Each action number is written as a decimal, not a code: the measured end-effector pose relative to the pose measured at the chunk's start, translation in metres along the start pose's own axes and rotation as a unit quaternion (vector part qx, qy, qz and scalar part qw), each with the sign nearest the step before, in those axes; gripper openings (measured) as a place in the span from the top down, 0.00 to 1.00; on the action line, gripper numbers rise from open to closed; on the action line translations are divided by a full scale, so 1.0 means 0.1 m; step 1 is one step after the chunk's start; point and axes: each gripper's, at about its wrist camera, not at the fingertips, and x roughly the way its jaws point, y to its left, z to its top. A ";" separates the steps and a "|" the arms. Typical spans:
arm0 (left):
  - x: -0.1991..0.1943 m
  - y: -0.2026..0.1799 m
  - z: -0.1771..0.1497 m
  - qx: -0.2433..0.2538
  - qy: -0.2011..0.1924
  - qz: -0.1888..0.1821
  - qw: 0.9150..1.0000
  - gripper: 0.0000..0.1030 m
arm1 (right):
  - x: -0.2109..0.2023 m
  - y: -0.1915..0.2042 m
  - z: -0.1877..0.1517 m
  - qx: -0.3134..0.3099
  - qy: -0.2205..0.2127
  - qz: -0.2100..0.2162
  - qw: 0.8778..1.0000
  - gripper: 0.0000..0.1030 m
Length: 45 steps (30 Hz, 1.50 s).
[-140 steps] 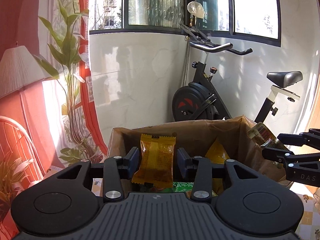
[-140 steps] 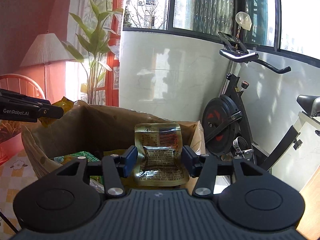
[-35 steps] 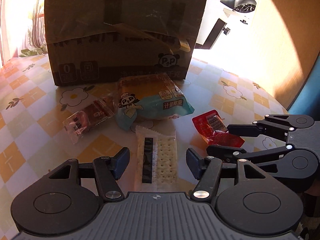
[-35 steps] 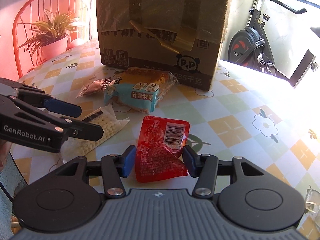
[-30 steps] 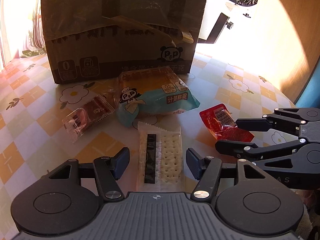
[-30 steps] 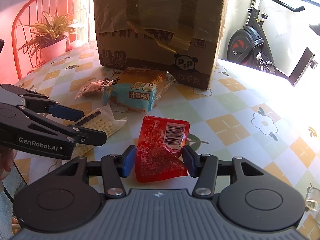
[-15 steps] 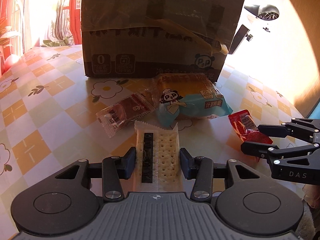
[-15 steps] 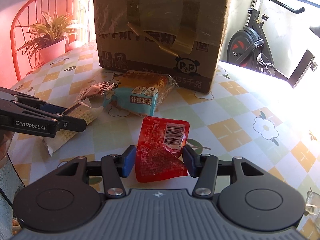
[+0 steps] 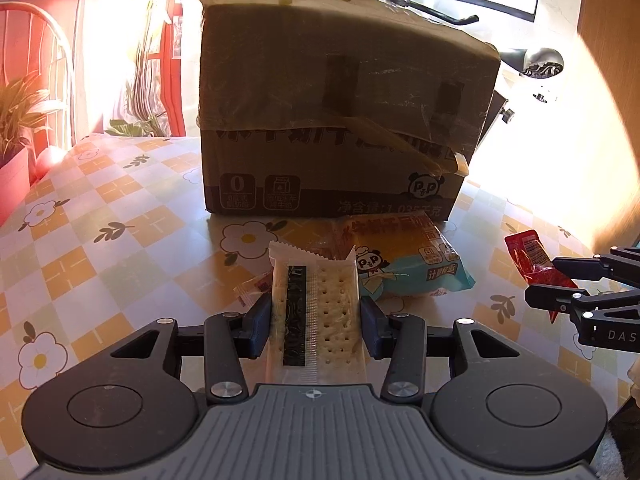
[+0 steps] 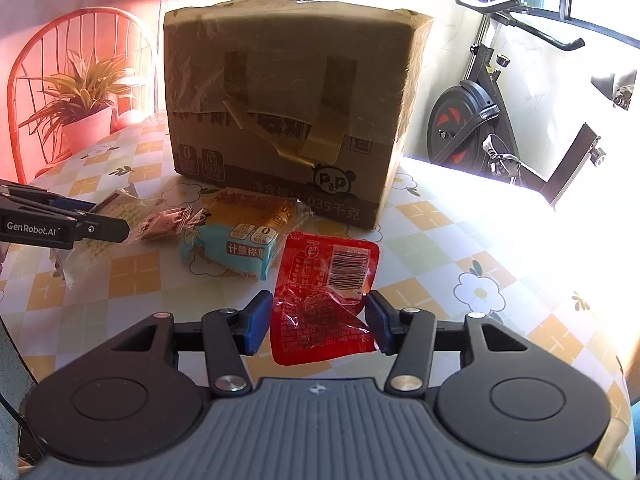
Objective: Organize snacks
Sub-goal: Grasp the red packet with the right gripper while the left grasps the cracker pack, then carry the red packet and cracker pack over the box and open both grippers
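My left gripper (image 9: 314,314) is shut on a clear pack of crackers (image 9: 318,308), lifted off the table. My right gripper (image 10: 318,320) is shut on a red snack pouch (image 10: 324,280), also raised above the tablecloth. A brown cardboard box (image 9: 340,112) stands upright on the table behind both. In front of it lie a blue and orange bread pack (image 10: 240,236) and a small clear-wrapped brown snack (image 10: 164,222). In the right wrist view the left gripper (image 10: 116,224) reaches in from the left edge; in the left wrist view the right gripper (image 9: 544,280) shows at the right with the red pouch (image 9: 532,258).
The table carries a checked tablecloth (image 9: 100,248) with flowers. A red chair (image 10: 80,80) with a potted plant (image 10: 84,112) stands behind the table on the left. An exercise bike (image 10: 480,120) stands at the right by the wall.
My left gripper closed on the cracker pack and lifted it off the table. My right gripper rose a little with the red pouch. The box now looks nearer and taller.
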 end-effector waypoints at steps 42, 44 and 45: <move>-0.03 -0.01 2.41 0.043 -0.155 0.020 0.987 0.53 | 0.29 -0.35 2.30 -0.067 -0.153 -0.025 0.986 0.48; 0.11 -0.01 2.52 0.046 -0.148 0.027 0.988 0.53 | 0.41 -0.38 2.38 -0.060 -0.144 -0.027 0.987 0.48; 0.16 0.00 2.56 0.044 -0.145 0.028 0.988 0.53 | 0.45 -0.39 2.40 -0.060 -0.141 -0.028 0.988 0.48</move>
